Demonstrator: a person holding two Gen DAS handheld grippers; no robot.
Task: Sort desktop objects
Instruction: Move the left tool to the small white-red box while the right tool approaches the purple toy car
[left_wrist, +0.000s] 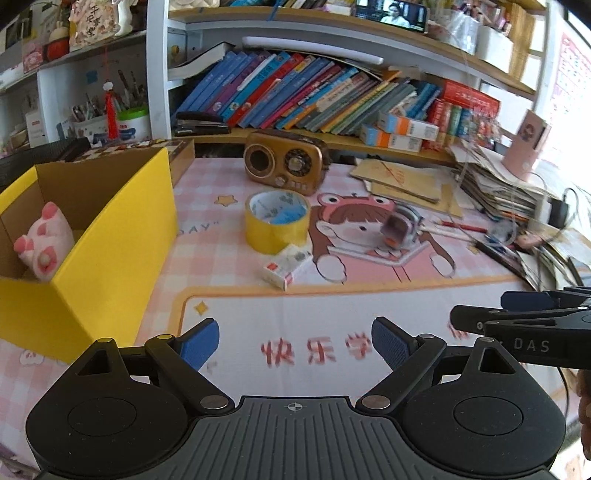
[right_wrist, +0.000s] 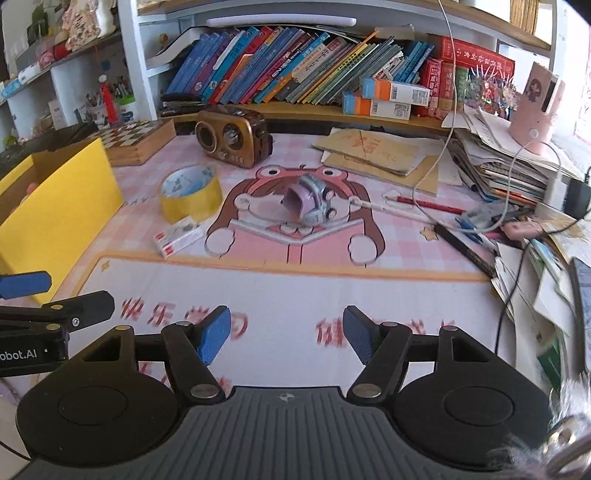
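Currently, grippers: left gripper and right gripper both spread apart, empty.
Box: yellow cardboard box holds pink plush toy.
Mat: yellow tape roll touches small white carton.

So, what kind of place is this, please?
Most likely a child's study desk at home: a shelf of leaning books, a pink cartoon desk mat, and pots of pens on the side shelf.

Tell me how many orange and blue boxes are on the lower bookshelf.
2. One orange and blue box lies on top of the other, in front of the leaning books on the shelf. More could be hidden behind the clutter.
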